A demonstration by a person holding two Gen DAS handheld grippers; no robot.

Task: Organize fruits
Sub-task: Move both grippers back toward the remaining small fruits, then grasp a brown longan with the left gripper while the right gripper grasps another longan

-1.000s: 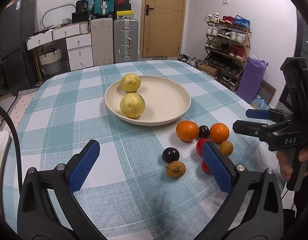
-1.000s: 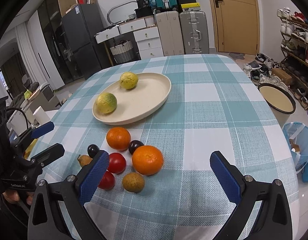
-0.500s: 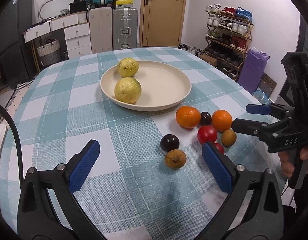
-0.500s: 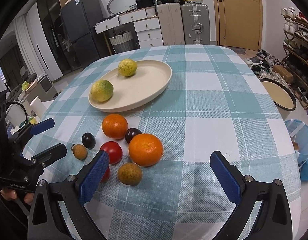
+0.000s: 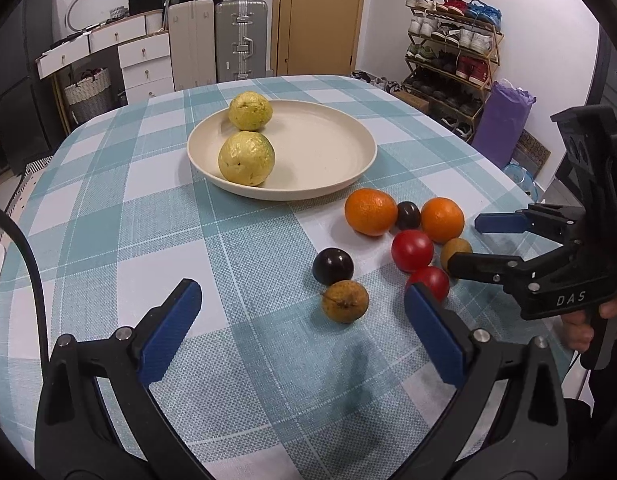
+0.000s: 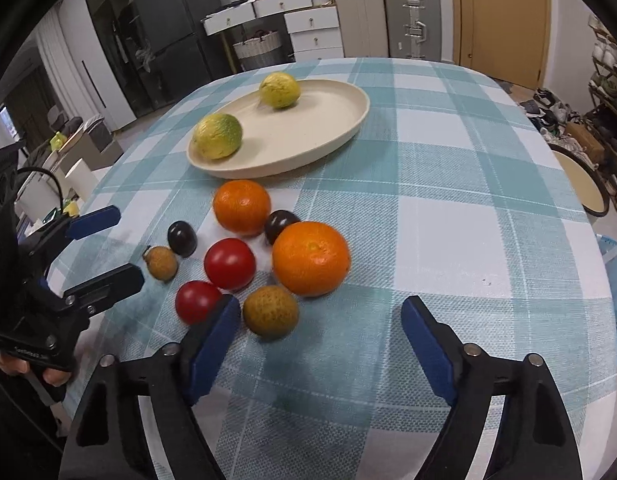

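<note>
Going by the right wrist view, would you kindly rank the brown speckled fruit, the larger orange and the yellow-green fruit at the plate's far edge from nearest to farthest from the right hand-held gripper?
1. Brown speckled fruit: just ahead of the right hand-held gripper, by its left finger.
2. Larger orange: just behind that fruit.
3. Yellow-green fruit: at the far edge of the plate.

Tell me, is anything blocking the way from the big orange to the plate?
Yes. The other orange and a dark plum sit between the big orange and the plate, so it must be lifted over them.
</note>
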